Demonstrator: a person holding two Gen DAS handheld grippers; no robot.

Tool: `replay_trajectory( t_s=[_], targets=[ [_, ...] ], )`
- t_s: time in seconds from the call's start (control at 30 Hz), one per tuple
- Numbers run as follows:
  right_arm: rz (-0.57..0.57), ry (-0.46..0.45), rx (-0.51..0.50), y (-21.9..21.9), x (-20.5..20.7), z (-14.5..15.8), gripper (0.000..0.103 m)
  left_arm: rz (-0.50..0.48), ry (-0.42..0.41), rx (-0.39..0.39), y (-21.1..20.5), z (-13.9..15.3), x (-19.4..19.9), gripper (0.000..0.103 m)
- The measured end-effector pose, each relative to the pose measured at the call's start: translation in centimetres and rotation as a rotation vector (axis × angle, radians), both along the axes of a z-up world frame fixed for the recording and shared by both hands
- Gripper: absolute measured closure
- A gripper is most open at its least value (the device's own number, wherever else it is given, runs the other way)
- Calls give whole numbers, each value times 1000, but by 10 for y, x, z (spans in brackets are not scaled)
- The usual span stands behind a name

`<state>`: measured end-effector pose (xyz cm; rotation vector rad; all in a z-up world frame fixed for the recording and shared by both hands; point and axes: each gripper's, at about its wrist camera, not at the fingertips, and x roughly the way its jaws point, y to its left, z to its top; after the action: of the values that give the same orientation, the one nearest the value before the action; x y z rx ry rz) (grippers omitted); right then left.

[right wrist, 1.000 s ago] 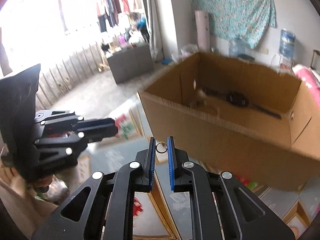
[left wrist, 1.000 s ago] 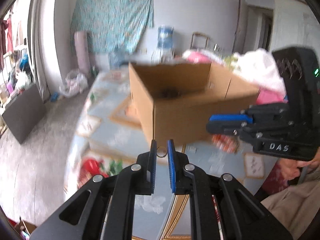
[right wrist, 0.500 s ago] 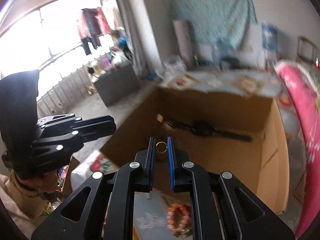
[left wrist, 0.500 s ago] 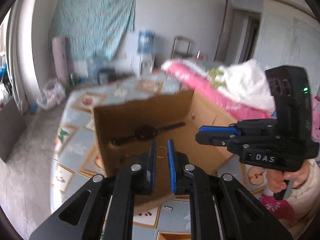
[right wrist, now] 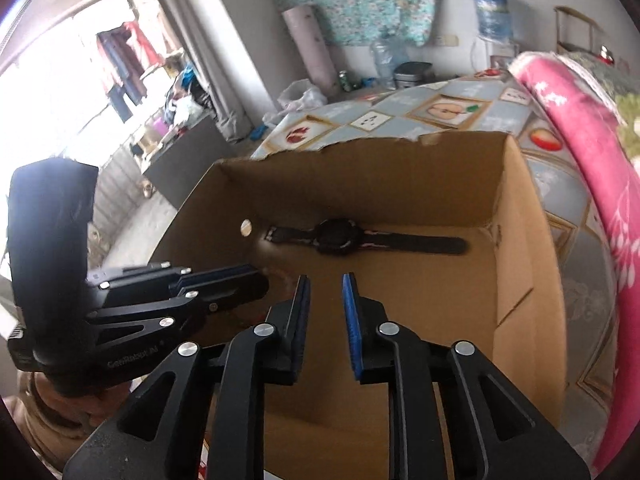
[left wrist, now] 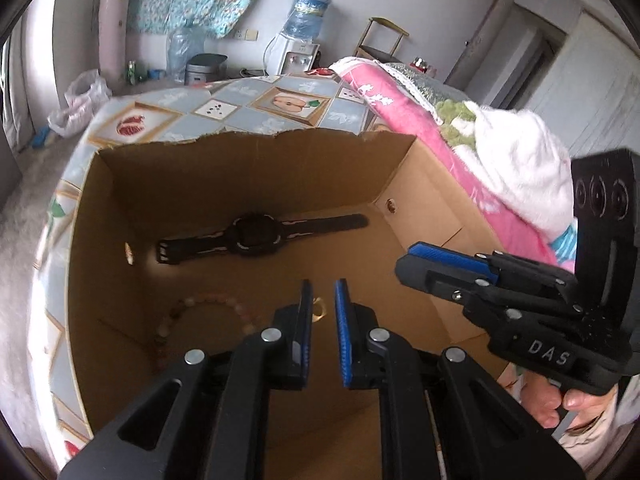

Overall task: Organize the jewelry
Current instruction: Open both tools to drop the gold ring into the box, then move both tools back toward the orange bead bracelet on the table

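An open cardboard box (left wrist: 240, 176) (right wrist: 360, 184) holds a black watch (left wrist: 256, 236) (right wrist: 338, 236) and a pale bead bracelet (left wrist: 168, 320). My left gripper (left wrist: 322, 300) hangs over the box's inside with its jaws opening. A small gold ring (left wrist: 319, 310) sits loose in the gap against the left pad, and the right pad does not touch it. My right gripper (right wrist: 326, 292) is also above the box floor, its jaws opening with nothing between them. Each gripper shows in the other's view, the right gripper (left wrist: 412, 258) and the left gripper (right wrist: 256, 280), side by side.
The box stands on a table with a fruit-patterned cloth (left wrist: 280, 104). A pink blanket under a white towel (left wrist: 520, 152) lies along the box's right side. A hand (left wrist: 560, 404) grips the right tool's handle. A water dispenser (left wrist: 304, 12) stands at the far wall.
Both grippers came from outside the box to above its inside. Both jaws have widened. The ring the right gripper held is gone from its jaws; the left ring now sits loose.
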<state>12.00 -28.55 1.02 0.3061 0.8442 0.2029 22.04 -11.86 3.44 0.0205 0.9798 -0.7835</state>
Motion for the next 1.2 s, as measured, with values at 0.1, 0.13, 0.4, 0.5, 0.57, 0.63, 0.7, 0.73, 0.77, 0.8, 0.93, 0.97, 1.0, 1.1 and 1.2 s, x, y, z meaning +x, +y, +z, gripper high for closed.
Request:
replay_trajectory(
  t_s=[0.1,0.13,0.4,0.5,0.57,0.63,0.7,0.73,0.77,0.8,0.93,0.97,1.0,1.1,1.2],
  targets=[
    [-18,-23,13,-9,-7,4,76,6,-10,-5,4,1,-1,79],
    [-23,-29,15,-11,-7,5,76,9,-13,-12,6,2,-2,79],
    [-84,-118,53,-33,-30,25,70,40,-43,-72,25,22,-9,78],
    [-94,-145,57,-37,-40,31,69,43,-78,-83,36,32,-18,78],
    [-93,-168,53,-37,-49,37,68,47,-113,-83,45,40,-28,78],
    [-78,-198,37,-34,-62,43,65,51,-150,-89,58,48,-41,77],
    [-59,-224,22,-31,-74,47,60,60,-185,-90,74,54,-54,74],
    [-42,-240,12,-27,-82,48,58,67,-210,-86,84,57,-63,74],
    [-23,-252,7,-24,-90,48,54,76,-229,-79,93,59,-70,73],
    [10,-259,2,-19,-98,47,52,90,-253,-69,105,60,-80,71],
    [107,-241,-12,2,-118,34,50,122,-270,-44,135,53,-106,67],
    [121,-231,-12,6,-121,31,50,130,-268,-28,142,47,-113,66],
    [137,-219,-11,10,-124,26,50,134,-264,-7,147,40,-118,65],
    [178,-176,-3,21,-130,10,50,136,-226,38,152,16,-128,64],
    [183,-114,8,26,-128,-8,50,139,-167,81,147,-14,-127,64]
  ],
)
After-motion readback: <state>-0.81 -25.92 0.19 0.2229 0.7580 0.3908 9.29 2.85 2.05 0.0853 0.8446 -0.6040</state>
